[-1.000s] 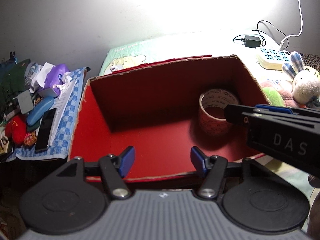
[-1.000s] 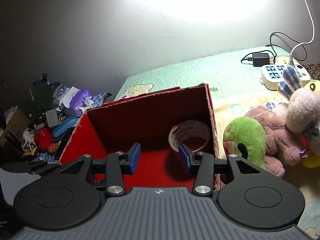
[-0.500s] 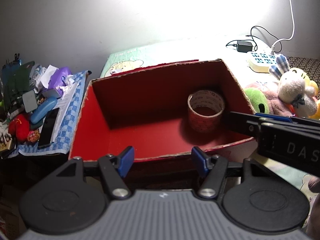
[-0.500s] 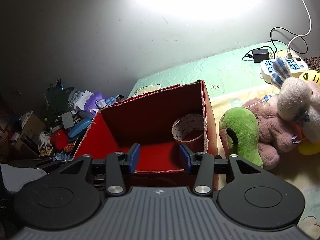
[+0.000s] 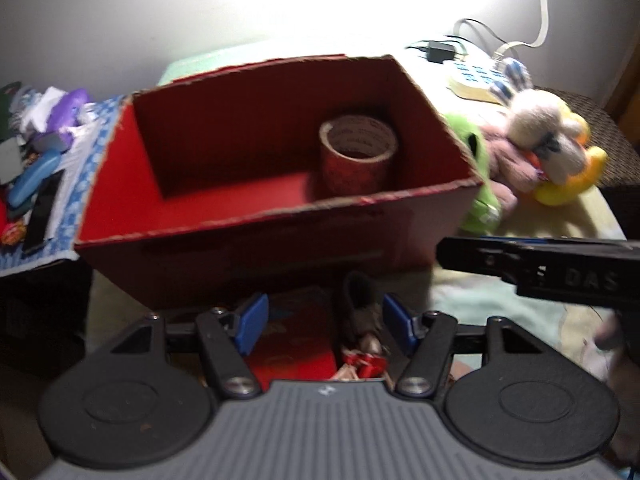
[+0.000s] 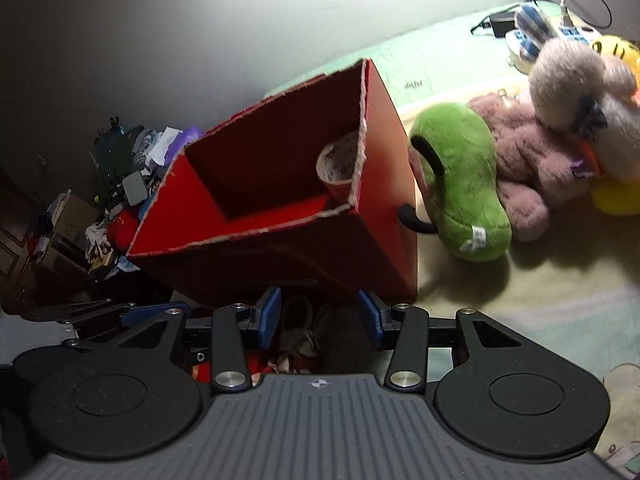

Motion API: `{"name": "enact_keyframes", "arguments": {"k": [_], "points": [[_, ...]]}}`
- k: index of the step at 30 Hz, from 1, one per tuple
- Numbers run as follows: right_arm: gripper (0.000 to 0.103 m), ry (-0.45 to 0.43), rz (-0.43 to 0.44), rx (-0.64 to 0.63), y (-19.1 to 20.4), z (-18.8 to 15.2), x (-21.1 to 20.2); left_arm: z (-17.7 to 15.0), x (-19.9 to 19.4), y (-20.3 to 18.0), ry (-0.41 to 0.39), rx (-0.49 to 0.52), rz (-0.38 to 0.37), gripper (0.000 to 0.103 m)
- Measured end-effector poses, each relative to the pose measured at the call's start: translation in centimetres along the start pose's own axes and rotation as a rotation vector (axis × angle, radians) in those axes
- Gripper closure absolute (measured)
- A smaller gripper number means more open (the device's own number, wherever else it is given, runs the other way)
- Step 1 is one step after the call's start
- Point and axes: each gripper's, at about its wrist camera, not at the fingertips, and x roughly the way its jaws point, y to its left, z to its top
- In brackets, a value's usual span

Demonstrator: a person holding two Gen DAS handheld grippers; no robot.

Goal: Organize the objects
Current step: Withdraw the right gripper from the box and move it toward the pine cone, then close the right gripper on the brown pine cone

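A red cardboard box (image 5: 248,236) stands open on the bed; it also shows in the right wrist view (image 6: 280,256). A roll of tape (image 5: 358,156) stands inside it at the right; its rim shows in the right wrist view (image 6: 340,160). My left gripper (image 5: 324,320) is open and empty, in front of the box above a red packet (image 5: 300,344) and a small doll (image 5: 364,344). My right gripper (image 6: 320,316) is open and empty, in front of the box's near corner over the same doll (image 6: 300,332). The right gripper's side shows in the left wrist view (image 5: 540,260).
Plush toys lie right of the box: a green one (image 6: 460,184), a pink one (image 6: 528,160), a white rabbit (image 5: 548,132) and a yellow one (image 5: 576,176). A power strip (image 5: 476,80) with cables lies behind. A cluttered side table (image 5: 40,168) stands left of the box.
Both grippers have pulled back and up from inside the box to in front of its near wall. The tape roll stays in the box. Both grippers remain open.
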Motion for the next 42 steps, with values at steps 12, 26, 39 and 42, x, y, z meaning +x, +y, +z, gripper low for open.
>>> {"name": "enact_keyframes", "arguments": {"k": [12, 26, 39, 42], "points": [[0.056, 0.194, 0.047, 0.143, -3.2, -2.6, 0.8, -3.9, 1.6, -2.5, 0.080, 0.123, -0.281, 0.038], [0.053, 0.309, 0.138, 0.266, -5.5, -3.7, 2.4, -5.2, 4.7, -3.0, 0.165, 0.102, -0.324, 0.039], [0.057, 0.332, 0.171, 0.308, -6.7, -3.6, 2.2, -4.7, 5.1, -3.8, 0.162, 0.118, -0.344, 0.040], [0.057, 0.318, 0.169, 0.308, -7.1, -3.5, 1.8, -4.4, 5.0, -4.1, 0.160, 0.128, -0.361, 0.039]]}}
